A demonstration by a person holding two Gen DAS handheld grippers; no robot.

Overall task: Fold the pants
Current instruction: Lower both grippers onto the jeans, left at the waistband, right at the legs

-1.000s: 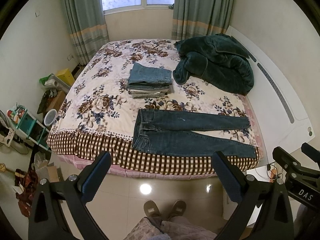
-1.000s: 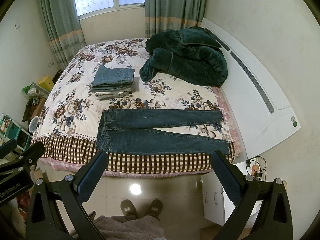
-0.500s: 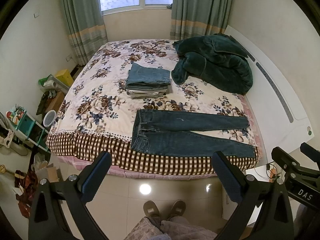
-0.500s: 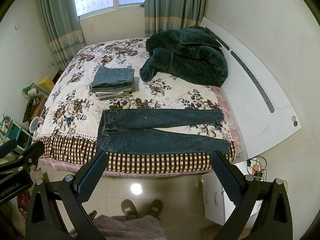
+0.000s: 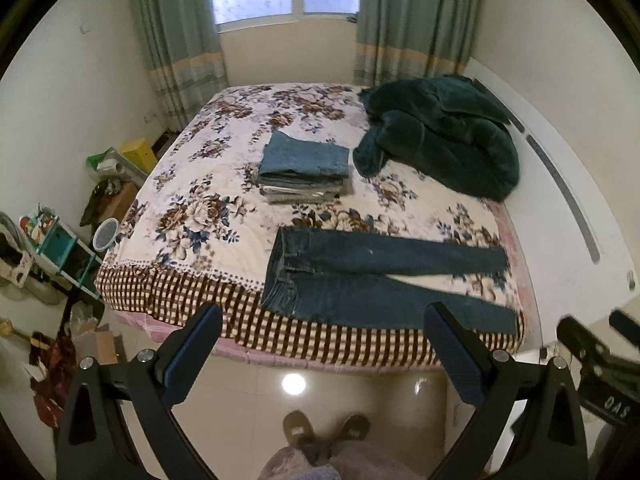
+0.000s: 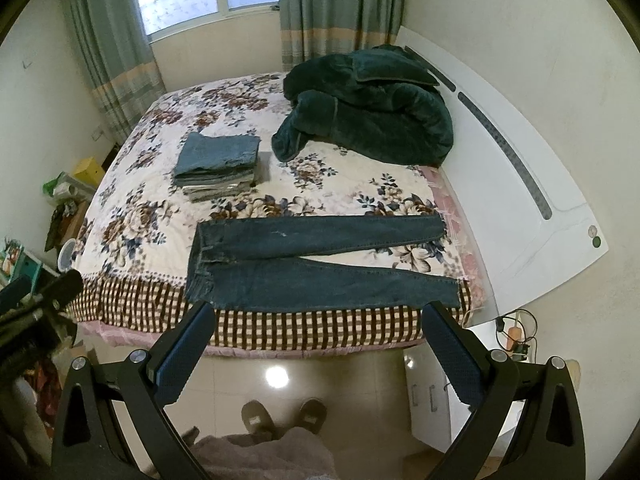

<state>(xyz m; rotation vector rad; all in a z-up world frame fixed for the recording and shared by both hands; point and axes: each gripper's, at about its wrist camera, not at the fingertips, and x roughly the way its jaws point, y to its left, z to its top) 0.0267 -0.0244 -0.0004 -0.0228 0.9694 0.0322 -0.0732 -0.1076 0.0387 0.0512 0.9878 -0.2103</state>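
Dark blue jeans lie flat along the near edge of the bed, waistband to the left, both legs stretched right and slightly apart. My left gripper hangs open over the floor in front of the bed, well short of the jeans, holding nothing. My right gripper is also open and empty, at about the same distance from the bed edge. Each gripper shows at the edge of the other's view.
A stack of folded jeans sits mid-bed behind the flat pair. A dark green quilt is heaped at the white headboard. Clutter and shelves stand left of the bed. A person's slippers stand on the tiled floor.
Both views have drifted slightly closer to the bed. The jeans and both open grippers are otherwise unchanged.
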